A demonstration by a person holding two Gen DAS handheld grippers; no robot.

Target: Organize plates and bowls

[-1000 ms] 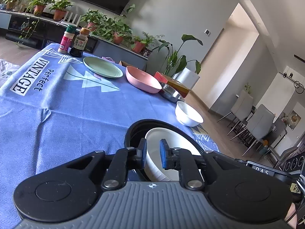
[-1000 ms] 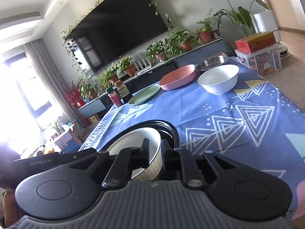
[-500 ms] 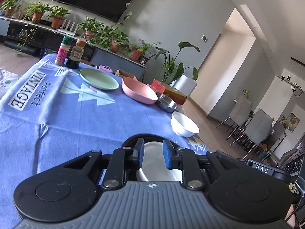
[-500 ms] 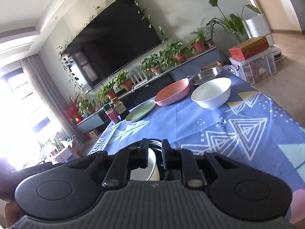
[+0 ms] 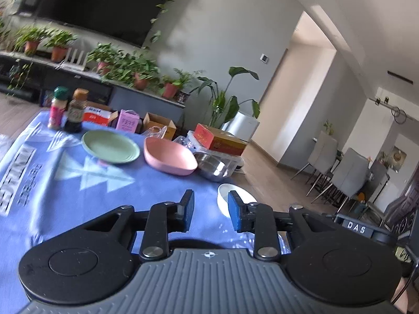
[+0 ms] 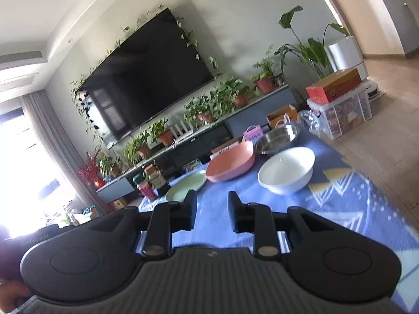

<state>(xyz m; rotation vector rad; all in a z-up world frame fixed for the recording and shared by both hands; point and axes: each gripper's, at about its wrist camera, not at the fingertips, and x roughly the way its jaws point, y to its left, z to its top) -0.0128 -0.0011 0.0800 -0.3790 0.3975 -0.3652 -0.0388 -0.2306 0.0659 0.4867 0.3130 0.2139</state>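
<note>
On the blue tablecloth stand a green plate [image 5: 111, 147], a pink bowl [image 5: 169, 155], a steel bowl [image 5: 213, 168] and a white bowl [image 5: 226, 200] in a row toward the far right. The same green plate [image 6: 186, 185], pink bowl [image 6: 230, 163], steel bowl [image 6: 279, 136] and white bowl [image 6: 286, 169] show in the right wrist view. My left gripper [image 5: 210, 210] is open and empty above the cloth, near the white bowl. My right gripper [image 6: 212, 214] is open and empty, short of the white bowl. The white bowl in the black dish seen earlier is hidden below both grippers.
Two condiment bottles [image 5: 66, 111] stand at the table's far left corner. Boxes and a clear bin with a red box [image 6: 337, 85] sit on the floor past the table's far edge. A TV console with potted plants lines the wall. Dining chairs [image 5: 340, 167] stand to the right.
Both grippers opened, letting go of the white bowl in the black dish, and lifted away and tilted up. That bowl and dish have dropped out of view.
</note>
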